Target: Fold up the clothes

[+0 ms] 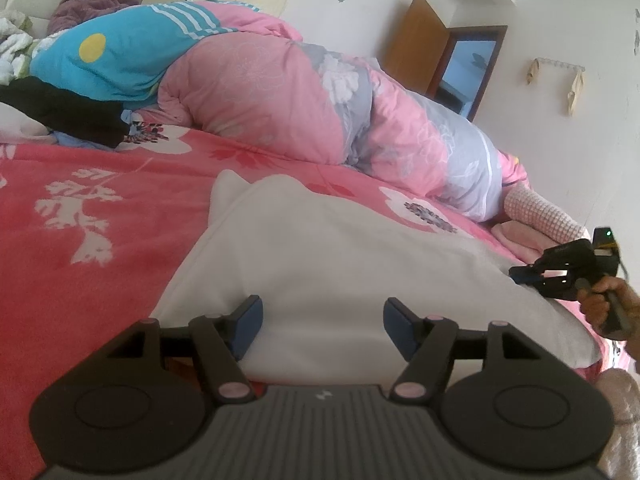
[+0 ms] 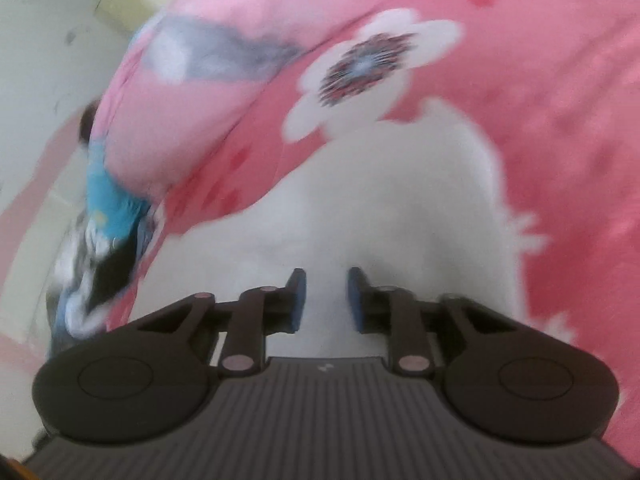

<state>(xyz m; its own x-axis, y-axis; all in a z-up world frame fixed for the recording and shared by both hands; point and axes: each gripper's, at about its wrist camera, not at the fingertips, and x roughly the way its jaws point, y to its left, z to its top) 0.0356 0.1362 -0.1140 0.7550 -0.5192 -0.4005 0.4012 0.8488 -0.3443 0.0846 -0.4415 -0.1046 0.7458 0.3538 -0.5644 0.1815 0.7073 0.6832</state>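
Left wrist view looks across a white garment (image 1: 320, 248) spread flat on a bed, its pale cloth running away from the camera to a collar-like end with two small peaks; the left gripper (image 1: 323, 316) hangs over the near edge of that garment, its blue pads (image 1: 250, 320) set wide apart with nothing pinched between them; the garment's surface shows bare in the gap. At the garment's right edge the right gripper (image 1: 520, 273) comes in from the side, its tips at the cloth's border, held by a hand (image 1: 600, 304) wrapped round the handle; from its own blurred camera its jaws stand drawn close, only a narrow slit left, white cloth showing beyond it; whether any fabric is nipped there I cannot tell.

Under the garment and all round it lies a red floral bedspread (image 1: 80, 220) with white blossoms; beyond the garment's far end a pink and grey quilt (image 1: 280, 92) is heaped in a long roll; left of that, further from the garment, sits a blue quilt (image 1: 120, 60) with a yellow dot; below it a black garment (image 1: 60, 112) lies bundled at the bedspread's far left. Well behind the garment, a person in a purple robe (image 1: 88, 4) rests at the head of the bed; far off to the garment's right a brown door (image 1: 420, 44) stands ajar.
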